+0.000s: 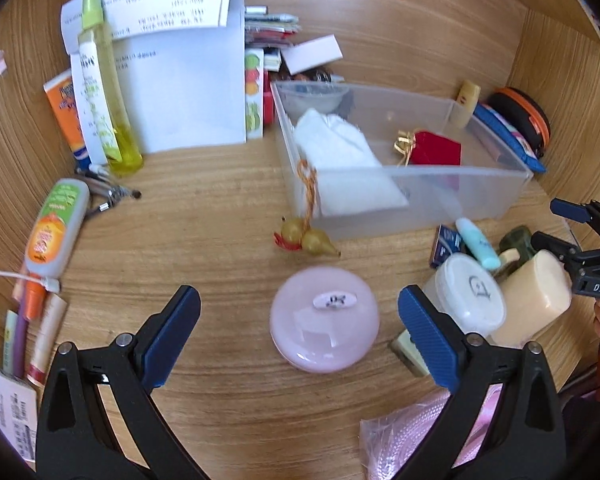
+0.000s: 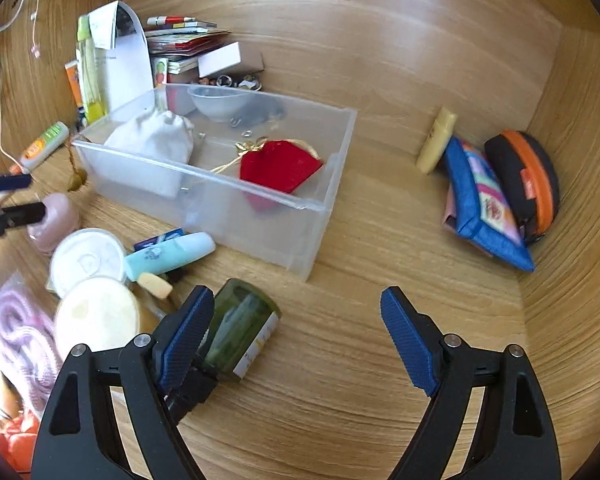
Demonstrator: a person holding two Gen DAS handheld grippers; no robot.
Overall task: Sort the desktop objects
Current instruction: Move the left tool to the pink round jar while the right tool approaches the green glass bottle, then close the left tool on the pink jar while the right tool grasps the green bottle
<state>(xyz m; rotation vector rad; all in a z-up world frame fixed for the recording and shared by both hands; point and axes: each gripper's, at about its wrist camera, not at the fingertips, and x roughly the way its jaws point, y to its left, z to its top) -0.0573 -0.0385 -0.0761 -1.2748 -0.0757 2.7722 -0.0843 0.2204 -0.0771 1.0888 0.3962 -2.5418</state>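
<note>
Both views are bright and evenly lit, with soft, faint shadows. Fisheye distortion bends the light wooden desk surface (image 1: 228, 216) and darkens the corners. Pale glare streaks the wooden back panel (image 2: 400, 52). Slight blur softens the round pink plastic case (image 1: 325, 330) and the edge clutter.

The wooden counter (image 1: 228, 216) carries a clear bin (image 1: 496, 196) near the middle. Before the bin lie a pink round case (image 1: 324, 330), two small gourds (image 1: 308, 240), a white tub (image 1: 470, 294), a cream jar (image 1: 536, 298), a teal tube (image 1: 478, 242) and a green bottle (image 2: 240, 326) on its side. At the left a yellow spray bottle (image 1: 102, 92) stands by a white paper stand (image 1: 180, 88), with an orange-labelled tube (image 1: 54, 226) lying nearby. In the right corner a blue pouch (image 2: 484, 204) leans against an orange-and-black case (image 2: 528, 180), beside a cream tube (image 2: 436, 146).
</note>
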